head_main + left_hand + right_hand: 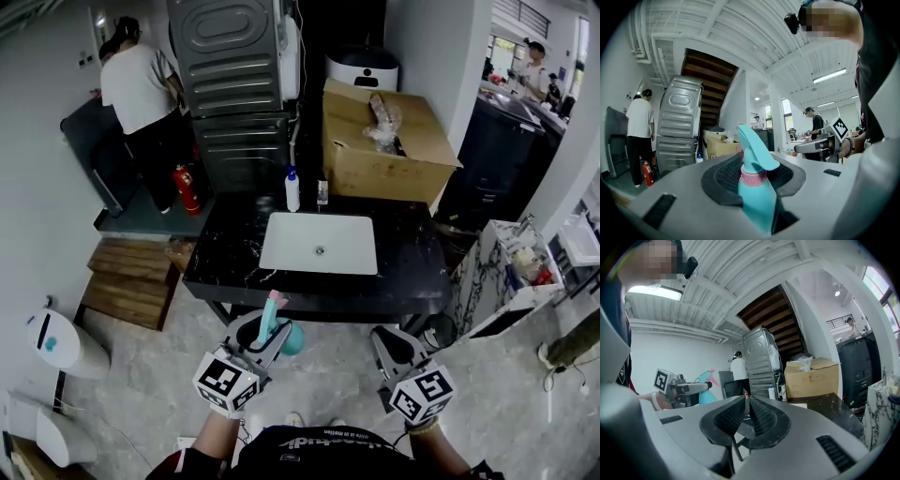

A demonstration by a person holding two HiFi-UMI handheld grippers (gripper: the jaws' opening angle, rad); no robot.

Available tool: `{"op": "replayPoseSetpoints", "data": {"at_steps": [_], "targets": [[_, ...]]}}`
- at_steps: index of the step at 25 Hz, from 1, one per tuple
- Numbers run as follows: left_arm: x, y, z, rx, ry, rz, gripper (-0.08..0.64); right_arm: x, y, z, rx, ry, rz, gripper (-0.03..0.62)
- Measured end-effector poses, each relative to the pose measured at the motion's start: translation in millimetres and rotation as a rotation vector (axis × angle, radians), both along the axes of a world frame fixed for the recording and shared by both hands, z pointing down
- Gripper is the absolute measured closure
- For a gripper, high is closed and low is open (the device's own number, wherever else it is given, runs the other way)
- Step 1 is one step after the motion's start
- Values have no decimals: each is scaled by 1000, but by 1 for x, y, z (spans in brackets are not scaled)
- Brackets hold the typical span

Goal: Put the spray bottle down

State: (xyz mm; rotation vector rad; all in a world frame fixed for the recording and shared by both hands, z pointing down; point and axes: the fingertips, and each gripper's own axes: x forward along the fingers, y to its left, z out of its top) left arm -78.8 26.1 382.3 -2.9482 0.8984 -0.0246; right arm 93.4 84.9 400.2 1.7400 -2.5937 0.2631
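Observation:
A teal spray bottle [281, 333] with a pink collar and nozzle stands upright between the jaws of my left gripper [261, 330], which is shut on its body. In the left gripper view the spray bottle [757, 197] fills the gap between the jaws of the left gripper [754, 171], its trigger head pointing forward. The gripper hangs in front of the near edge of the black marble counter [412, 272]. My right gripper [389, 337] is to the right, shut with nothing in it; its pads meet in the right gripper view [746, 403].
A white sink [319, 242] is set in the counter. Behind it stand a white bottle with a blue cap [292, 190] and a large cardboard box [375, 155]. A person [141, 94] stands at the far left by a red fire extinguisher [186, 187]. A marble shelf unit [511, 277] is on the right.

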Motion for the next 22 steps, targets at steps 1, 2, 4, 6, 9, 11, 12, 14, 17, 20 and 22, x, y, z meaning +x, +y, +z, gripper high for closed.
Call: {"op": "replayPoseSetpoints", "data": {"at_steps": [1,2,4,6,9,11,12,14,17,20,22], "targets": [[1,1,0,0,-1,-2,411,1,1,2,-5,-1,-3,540],[2,1,0,2,-1,-6,411,1,3,4,-9,-1,-8,540],[5,3,-1,4,-3,-11,411,3,6,6,-15,-2,-17,538],[9,5,-3,6,-6,-15,411,6,9,7,-20,-7,-22,538],[15,8,-3,8,-14,-24,411,12,12,9,-21,-18,-31,538],[20,10,-2,8,-20,-36,411,16,14,9,-17,-17,-43,539],[22,11,-2,8,-22,-45,411,19,16,10,-15,-15,-50,539],[28,14,-1,12,-26,-59,411,26,20,12,-13,-14,-59,540],[37,19,-2,22,-34,-80,411,33,27,17,-10,-22,-79,539],[42,20,-3,34,-38,-106,411,39,30,20,-7,-26,-98,540],[44,17,-4,35,-41,-120,411,44,28,22,-7,-34,-100,538]]}}
